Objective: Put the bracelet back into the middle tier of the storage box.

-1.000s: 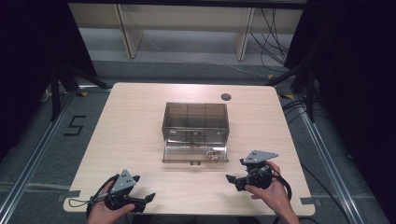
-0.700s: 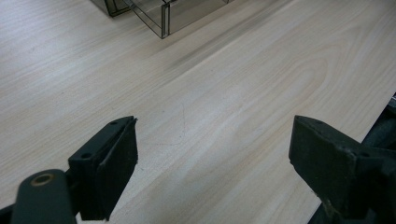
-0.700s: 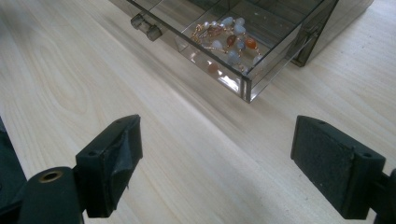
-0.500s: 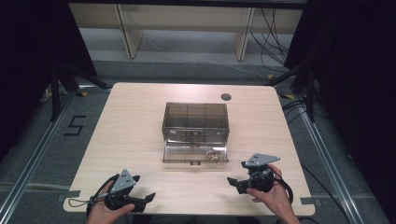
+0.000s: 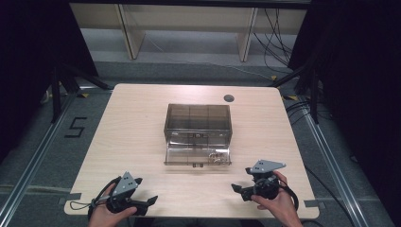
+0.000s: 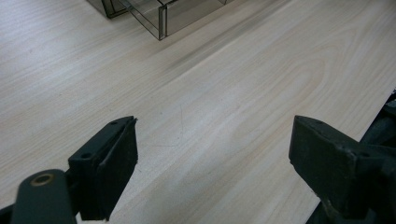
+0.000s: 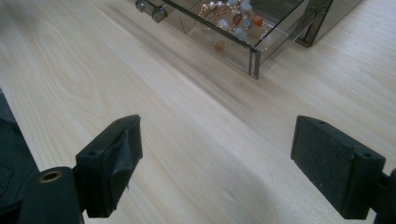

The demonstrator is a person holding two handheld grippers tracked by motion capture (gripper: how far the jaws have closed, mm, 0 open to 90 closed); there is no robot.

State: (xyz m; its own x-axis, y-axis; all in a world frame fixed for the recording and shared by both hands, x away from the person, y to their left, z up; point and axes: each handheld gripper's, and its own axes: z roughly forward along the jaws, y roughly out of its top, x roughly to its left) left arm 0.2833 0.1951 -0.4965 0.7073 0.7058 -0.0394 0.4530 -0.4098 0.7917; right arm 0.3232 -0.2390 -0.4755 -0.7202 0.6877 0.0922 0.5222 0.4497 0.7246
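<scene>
Since a second ago, the right gripper (image 5: 238,189) has drifted slightly nearer the person's edge of the bench (image 5: 137,123), while the left gripper (image 5: 152,201) sits as it did. Both rest low at the near edge, each held in a hand, well apart from each other and from the box.

At the bench's centre stands a smoky clear plastic drawer box (image 5: 197,118). Its bottom drawer (image 5: 197,156) is pulled out toward the person, and a beaded bracelet (image 5: 217,156) lies in the drawer's right-hand end. The right gripper view looks across bare wood to that drawer corner, with round orange, white and grey beads (image 7: 233,18) visible through the clear wall, and a small metal knob (image 7: 152,10) on the drawer front.

The left gripper's jaws stand wide open with nothing between them, pointing across the wood toward the box's corner (image 6: 161,21). The right gripper's jaws are likewise spread wide and empty.

Judging from this, the drawer is left open so the bracelet can be reached, and the right gripper, nearer to it, seems best placed to go in.
</scene>
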